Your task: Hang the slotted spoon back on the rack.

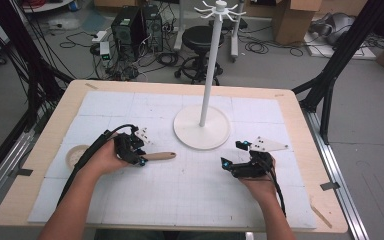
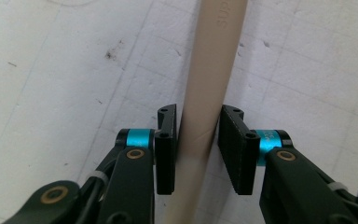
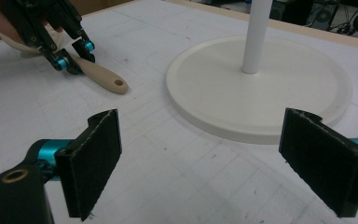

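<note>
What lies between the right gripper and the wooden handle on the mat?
Nothing: in the right gripper view, bare white mat runs from the open right gripper to the wooden handle, which sits between the left gripper's jaws. The stand base lies off to one side.

Beige handle [image 2: 205, 93] w/ faint raised lettering, lying on white mat [image 1: 145, 200] printed w/ thin grey grid & small dark specks; left gripper [image 1: 136, 152] black, w/ turquoise rings & brass-coloured pivots near the pads; right gripper [image 1: 234, 155] black too, turquoise accents, pale grey plate on top; white stand [image 1: 202, 130], round base & pole same white; table [image 1: 290, 102] light wood around the mat's edge; pale beige round piece [image 1: 75, 155] at mat's left side; floor [image 1: 360, 115] grey; black stool [image 1: 198, 37] & black computer towers [image 1: 137, 27] behind; brown cardboard boxes [image 1: 292, 17] at back.
</note>
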`<move>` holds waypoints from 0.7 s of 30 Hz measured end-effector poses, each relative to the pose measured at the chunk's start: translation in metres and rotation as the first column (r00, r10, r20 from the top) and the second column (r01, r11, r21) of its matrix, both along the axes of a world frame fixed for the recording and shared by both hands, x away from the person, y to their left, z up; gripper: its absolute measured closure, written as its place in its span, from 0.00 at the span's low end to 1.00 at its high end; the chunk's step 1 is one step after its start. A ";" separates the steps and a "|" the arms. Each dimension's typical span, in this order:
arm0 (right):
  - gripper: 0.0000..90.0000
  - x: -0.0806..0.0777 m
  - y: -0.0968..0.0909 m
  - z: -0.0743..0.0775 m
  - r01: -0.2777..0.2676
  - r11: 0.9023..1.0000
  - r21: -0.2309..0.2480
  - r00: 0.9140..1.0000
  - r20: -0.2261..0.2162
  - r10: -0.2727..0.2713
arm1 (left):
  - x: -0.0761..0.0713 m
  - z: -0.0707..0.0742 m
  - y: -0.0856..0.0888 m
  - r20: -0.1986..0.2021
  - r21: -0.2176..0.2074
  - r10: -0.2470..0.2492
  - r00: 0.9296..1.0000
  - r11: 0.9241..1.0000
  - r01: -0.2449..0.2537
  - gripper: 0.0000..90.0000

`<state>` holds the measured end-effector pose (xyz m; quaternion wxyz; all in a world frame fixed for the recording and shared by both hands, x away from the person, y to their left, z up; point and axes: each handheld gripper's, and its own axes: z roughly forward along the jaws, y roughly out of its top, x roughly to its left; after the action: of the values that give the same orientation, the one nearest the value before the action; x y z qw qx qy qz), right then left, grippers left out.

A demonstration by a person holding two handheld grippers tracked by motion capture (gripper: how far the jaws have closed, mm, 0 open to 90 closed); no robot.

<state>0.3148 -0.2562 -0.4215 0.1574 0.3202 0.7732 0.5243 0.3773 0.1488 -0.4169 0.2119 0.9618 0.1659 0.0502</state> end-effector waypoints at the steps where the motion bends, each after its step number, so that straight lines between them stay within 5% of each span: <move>1: 0.13 0.000 0.000 0.000 0.000 1.000 -0.003 1.000 0.003 0.000 | -0.001 0.000 0.000 0.002 0.001 -0.002 1.000 1.000 0.002 0.78; 7: 0.13 0.000 0.000 0.000 0.000 1.000 -0.003 1.000 0.001 0.000 | -0.002 0.001 -0.002 0.000 0.007 0.006 1.000 1.000 -0.006 0.81; 14: 0.13 0.000 0.000 0.000 0.001 1.000 -0.002 1.000 0.000 -0.001 | -0.008 0.002 -0.006 0.048 0.042 -0.002 0.999 0.999 0.000 0.81; 18: 0.13 -0.001 0.000 0.000 0.001 1.000 0.000 1.000 -0.004 -0.001 | -0.010 0.005 -0.005 0.050 0.031 -0.012 0.999 0.999 0.011 0.81; 21: 0.13 0.000 0.000 0.000 0.003 1.000 0.000 1.000 -0.004 -0.003 | -0.012 0.010 -0.002 0.048 -0.021 -0.007 0.999 1.000 0.008 0.81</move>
<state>0.3144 -0.2566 -0.4214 0.1568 0.3223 0.7729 0.5236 0.3658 0.1467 -0.4068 0.2263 0.9586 0.1579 0.0707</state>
